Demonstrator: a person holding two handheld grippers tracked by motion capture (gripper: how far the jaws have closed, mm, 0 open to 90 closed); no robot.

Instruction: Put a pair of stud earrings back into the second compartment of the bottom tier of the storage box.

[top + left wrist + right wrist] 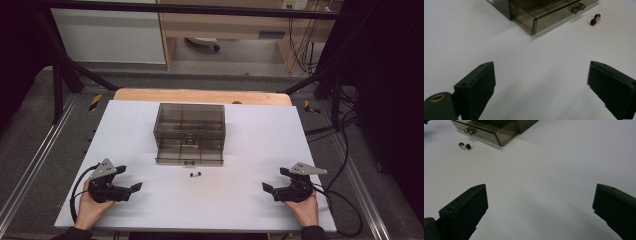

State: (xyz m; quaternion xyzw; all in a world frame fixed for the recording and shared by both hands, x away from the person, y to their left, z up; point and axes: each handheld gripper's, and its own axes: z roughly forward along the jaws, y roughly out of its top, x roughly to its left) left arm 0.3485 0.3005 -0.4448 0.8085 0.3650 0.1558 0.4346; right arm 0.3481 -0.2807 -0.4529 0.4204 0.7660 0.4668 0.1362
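Observation:
A smoky clear plastic drawer box [189, 126] stands mid-table on the white board, its bottom drawer [189, 155] pulled out toward me. Just in front of the drawer lies a tiny part with two dark red ends [195, 175], also seen as the small part [595, 19] and the small part [464, 145]. My left gripper [129, 179] rests near the front left of the board, open and empty. Near the front right sits my right gripper [274, 179], open too, nothing between its jaws. The drawer corner [534, 21] and the drawer front [486, 133] lie well ahead of both grippers.
The white board [250, 145] lies on a wooden table top [200, 95] inside a black metal frame. Cables [345, 200] trail from the right gripper off the board's right edge. Grey floor surrounds the table.

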